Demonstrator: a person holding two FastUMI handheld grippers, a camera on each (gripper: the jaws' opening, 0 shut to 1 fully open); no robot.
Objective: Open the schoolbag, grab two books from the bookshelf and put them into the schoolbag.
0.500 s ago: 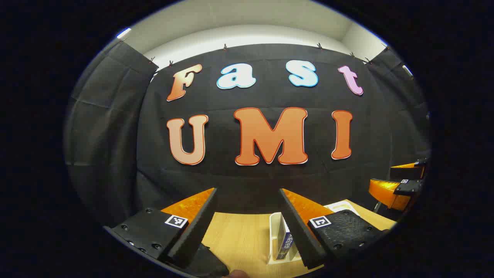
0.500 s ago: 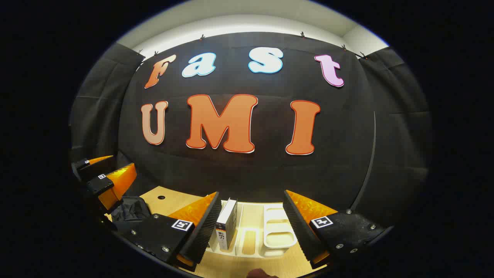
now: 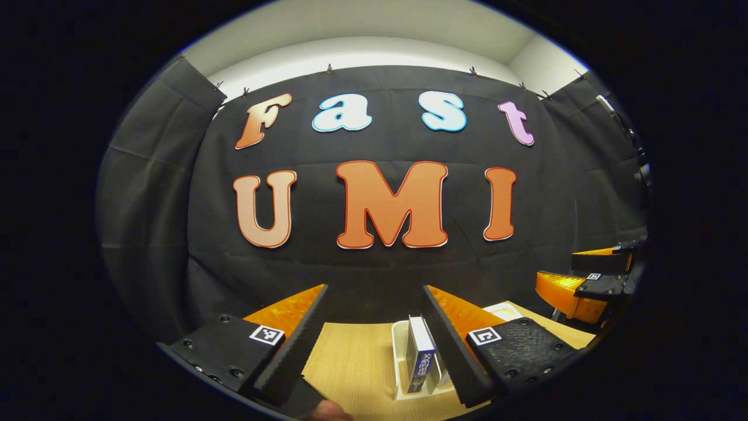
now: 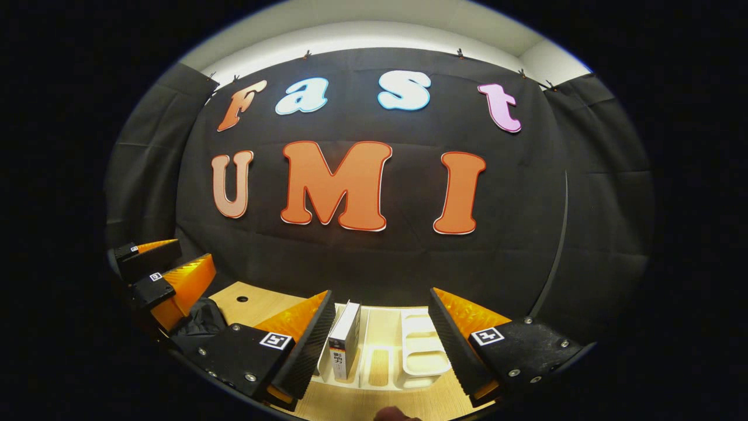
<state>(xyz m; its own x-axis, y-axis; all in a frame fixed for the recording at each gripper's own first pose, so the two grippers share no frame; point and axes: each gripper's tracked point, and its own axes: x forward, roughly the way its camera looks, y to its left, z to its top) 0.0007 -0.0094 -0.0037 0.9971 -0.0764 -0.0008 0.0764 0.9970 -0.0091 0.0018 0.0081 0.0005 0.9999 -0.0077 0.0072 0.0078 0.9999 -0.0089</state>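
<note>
My left gripper (image 3: 375, 287) stands open above the wooden table (image 3: 356, 356), nothing between its fingers. A blue-spined book (image 3: 421, 356) stands upright in the white bookshelf rack (image 3: 399, 356), close to the right finger's inner side. My right gripper (image 4: 381, 291) is open too, over the same white rack (image 4: 418, 354). A white-and-black book (image 4: 345, 339) stands in the rack beside its left finger. The black schoolbag (image 4: 198, 318) lies at the lower left of the right gripper view, under the left gripper (image 4: 193, 251). The right gripper (image 3: 555, 266) appears at the far right of the left gripper view.
The black cloth wall (image 4: 374, 263) rises right behind the table's far edge. A small round hole (image 4: 242, 299) marks the tabletop near the bag. A fingertip of the holding hand (image 3: 327, 409) pokes in at the bottom.
The left gripper view has swung slightly right, so the blue-spined book and rack now show more fully between its fingers. The right gripper has hardly moved.
</note>
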